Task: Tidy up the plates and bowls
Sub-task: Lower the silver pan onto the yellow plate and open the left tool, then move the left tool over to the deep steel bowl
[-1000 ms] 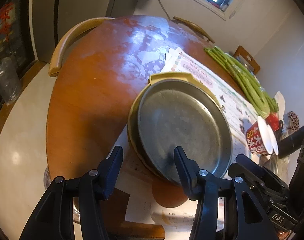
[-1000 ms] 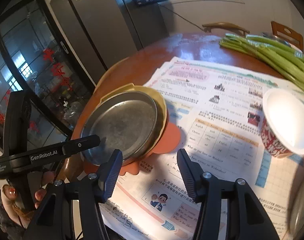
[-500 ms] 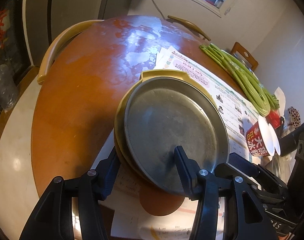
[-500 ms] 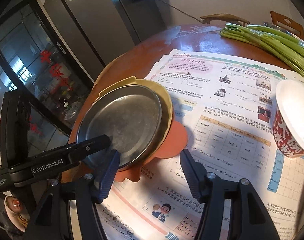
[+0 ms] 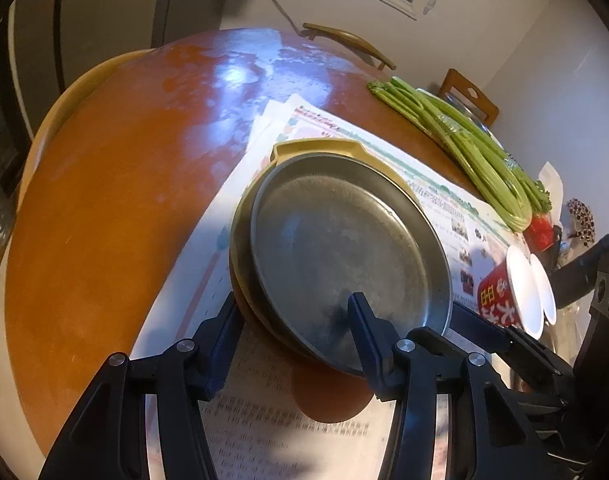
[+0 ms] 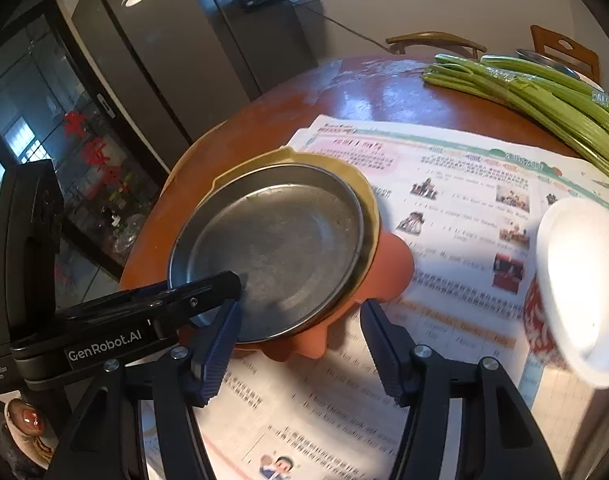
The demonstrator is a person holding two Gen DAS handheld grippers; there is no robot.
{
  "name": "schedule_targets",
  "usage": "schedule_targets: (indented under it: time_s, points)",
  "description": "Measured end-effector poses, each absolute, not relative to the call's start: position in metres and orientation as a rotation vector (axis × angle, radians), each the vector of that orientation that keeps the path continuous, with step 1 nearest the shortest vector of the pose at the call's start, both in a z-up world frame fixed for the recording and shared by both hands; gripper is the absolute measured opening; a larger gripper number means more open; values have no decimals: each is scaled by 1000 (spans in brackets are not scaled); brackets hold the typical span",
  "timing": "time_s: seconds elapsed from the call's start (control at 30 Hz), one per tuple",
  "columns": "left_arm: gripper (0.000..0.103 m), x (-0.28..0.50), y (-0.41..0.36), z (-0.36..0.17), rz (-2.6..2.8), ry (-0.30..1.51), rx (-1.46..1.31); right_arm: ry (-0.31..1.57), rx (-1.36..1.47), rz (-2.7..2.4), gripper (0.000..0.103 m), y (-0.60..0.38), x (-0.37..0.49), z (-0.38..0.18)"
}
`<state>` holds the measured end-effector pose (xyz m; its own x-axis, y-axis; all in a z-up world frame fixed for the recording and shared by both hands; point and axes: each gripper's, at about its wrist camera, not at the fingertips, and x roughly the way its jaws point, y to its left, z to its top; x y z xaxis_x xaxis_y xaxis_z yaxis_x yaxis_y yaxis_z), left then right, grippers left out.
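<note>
On the papers at the surface's edge, left gripper (image 5: 296, 332) has slid the metal plate (image 5: 344, 252) inward, jaws clamped on its rim, while right gripper (image 6: 300, 340), jaws just narrowing, empty, hovers ready to help.

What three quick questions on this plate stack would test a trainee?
1. True or false: the round grey metal plate rests directly on the printed paper sheets.
2. What lies beyond the sheets on the round brown wooden table? A: a bunch of long green stalks. B: a loaf. C: bananas.
3. What colour is the lobed rubbery mat under the stack?

Key: 1 false, it sits in the yellow plastic dish. 2 A. 3 orange.
</note>
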<state>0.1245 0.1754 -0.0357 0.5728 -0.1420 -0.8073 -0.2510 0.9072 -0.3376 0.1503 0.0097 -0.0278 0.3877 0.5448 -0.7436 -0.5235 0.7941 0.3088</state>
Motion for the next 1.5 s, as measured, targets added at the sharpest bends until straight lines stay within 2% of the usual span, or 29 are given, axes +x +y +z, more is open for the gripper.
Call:
schedule_targets:
  time_s: [0.23, 0.63, 1.0, 1.5]
  points:
    - [56, 134, 177, -36, 66, 966, -441, 933, 58, 655, 62, 4, 158, -25]
    - [57, 91, 178, -1, 214, 808, -415, 758, 54, 577, 62, -29, 124, 7]
    - [57, 70, 99, 51, 62, 724, -330, 610, 41, 474, 62, -99, 77, 55]
    - [57, 72, -44, 99, -227, 764, -216, 544, 51, 191, 62, -244, 29, 87]
